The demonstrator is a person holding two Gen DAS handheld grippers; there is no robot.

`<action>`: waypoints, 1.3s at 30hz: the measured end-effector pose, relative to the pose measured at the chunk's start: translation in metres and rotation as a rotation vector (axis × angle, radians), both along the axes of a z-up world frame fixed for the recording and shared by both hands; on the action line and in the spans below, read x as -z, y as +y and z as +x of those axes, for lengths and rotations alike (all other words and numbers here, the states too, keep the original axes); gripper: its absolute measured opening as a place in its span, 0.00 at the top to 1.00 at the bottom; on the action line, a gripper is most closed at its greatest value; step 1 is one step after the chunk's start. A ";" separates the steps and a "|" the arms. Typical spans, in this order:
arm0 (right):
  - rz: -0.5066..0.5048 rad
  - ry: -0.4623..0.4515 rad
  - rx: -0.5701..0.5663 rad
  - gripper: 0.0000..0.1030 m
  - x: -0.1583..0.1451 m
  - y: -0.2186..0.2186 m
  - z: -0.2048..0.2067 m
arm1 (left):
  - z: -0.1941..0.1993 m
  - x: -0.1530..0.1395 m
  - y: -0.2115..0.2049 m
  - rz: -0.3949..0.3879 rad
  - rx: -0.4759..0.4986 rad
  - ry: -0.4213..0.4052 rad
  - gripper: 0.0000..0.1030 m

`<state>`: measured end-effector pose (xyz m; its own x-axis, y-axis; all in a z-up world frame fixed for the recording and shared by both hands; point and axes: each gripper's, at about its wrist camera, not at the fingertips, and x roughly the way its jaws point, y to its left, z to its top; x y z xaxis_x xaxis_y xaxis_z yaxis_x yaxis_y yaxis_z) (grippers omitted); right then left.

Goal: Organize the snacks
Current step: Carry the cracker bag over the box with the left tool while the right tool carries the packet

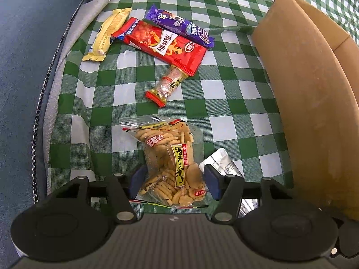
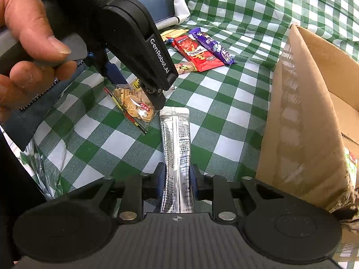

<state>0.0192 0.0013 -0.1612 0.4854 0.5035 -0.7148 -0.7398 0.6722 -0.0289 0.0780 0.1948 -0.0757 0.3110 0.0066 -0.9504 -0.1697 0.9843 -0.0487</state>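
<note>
While the big brown box (image 1: 314, 103) stands at the right on the checked cloth (image 1: 224, 123), the left gripper (image 1: 174, 180) sits wide around the clear cracker bag (image 1: 171, 159), its pads not squeezing it. The right gripper (image 2: 177, 179) pinches the thin silver packet (image 2: 177, 143) beside the box.

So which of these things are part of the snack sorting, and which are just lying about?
Part of the job:
cracker bag, between the left tongs
silver sachet, gripped by the right tongs
red packet
purple bar
yellow bar
small clear candy pack
cardboard box

Lying about:
checked cloth
blue cushion
</note>
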 end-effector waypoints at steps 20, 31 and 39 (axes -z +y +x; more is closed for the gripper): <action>0.047 -0.052 0.009 0.79 -0.017 -0.004 -0.003 | -0.006 -0.021 0.025 -0.005 -0.139 -0.116 0.54; 0.128 -0.142 0.001 0.80 -0.055 -0.013 -0.013 | -0.031 -0.070 0.044 -0.026 -0.326 -0.370 0.54; 0.183 -0.215 -0.004 0.80 -0.115 -0.034 -0.001 | -0.046 -0.092 0.043 -0.087 -0.373 -0.489 0.54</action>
